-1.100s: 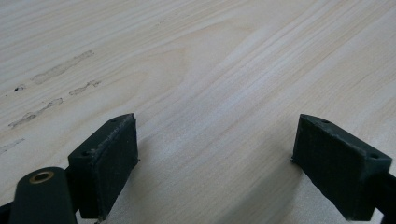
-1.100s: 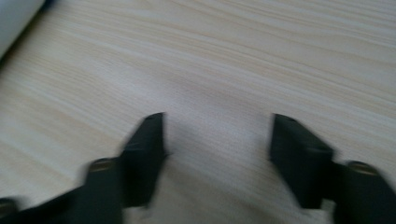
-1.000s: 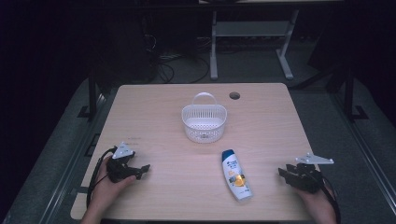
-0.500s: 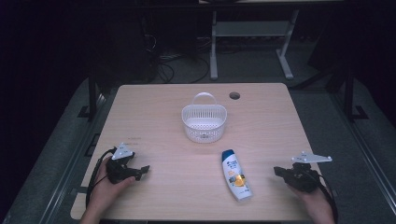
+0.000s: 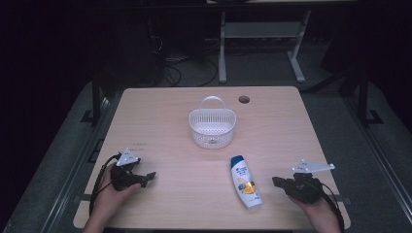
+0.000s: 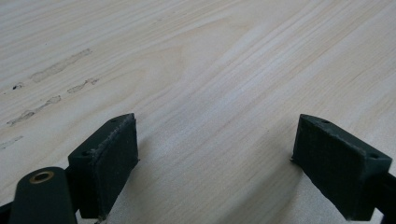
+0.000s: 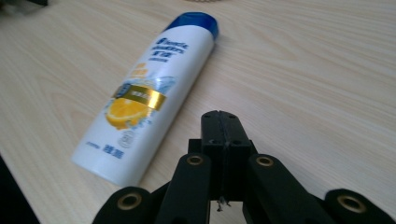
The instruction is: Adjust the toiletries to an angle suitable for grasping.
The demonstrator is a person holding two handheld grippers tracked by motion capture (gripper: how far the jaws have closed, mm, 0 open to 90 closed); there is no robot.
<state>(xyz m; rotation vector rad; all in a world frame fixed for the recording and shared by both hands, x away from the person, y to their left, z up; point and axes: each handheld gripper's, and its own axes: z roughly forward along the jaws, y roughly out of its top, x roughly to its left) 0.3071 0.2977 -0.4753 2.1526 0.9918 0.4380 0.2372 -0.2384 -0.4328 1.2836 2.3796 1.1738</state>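
right gripper jaws pressed together, empty, near the shampoo bottle | left gripper jaws spread, empty, resting on table | bottle lies flat in front of white basket | progress: nothing grasped yet, pick-up and placing remain
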